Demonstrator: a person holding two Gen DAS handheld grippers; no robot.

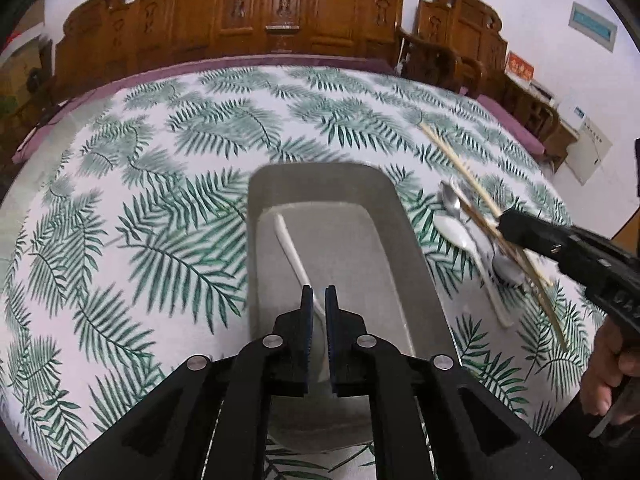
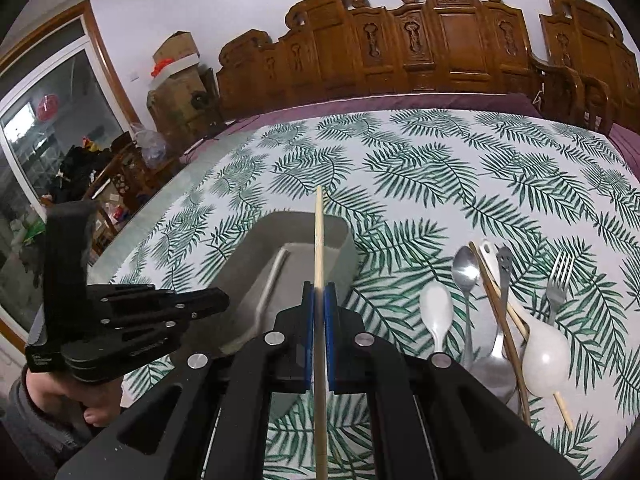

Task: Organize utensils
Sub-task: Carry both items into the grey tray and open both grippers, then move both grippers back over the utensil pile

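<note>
The left wrist view looks forward and steeply down along its own hand-held gripper (image 1: 319, 300), close above the grey tray (image 1: 416, 240) on the leaf-patterned desk (image 1: 160, 200). The right wrist view sits just to the right, angled down less steeply, facing the same carved wooden bench (image 2: 440, 40). Both share the tray (image 2: 344, 240), the desk (image 2: 440, 168) and the loose cutlery (image 2: 466, 276); each also catches the other gripper at its edge.

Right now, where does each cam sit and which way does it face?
Left wrist: on the left gripper, angled down into the grey tray; its fingers hold a white spoon; the right gripper and hand show.
Right wrist: on the right gripper, angled down, fingers shut on a chopstick; the left gripper shows.
Shared: tray, tablecloth, loose utensils.
</note>
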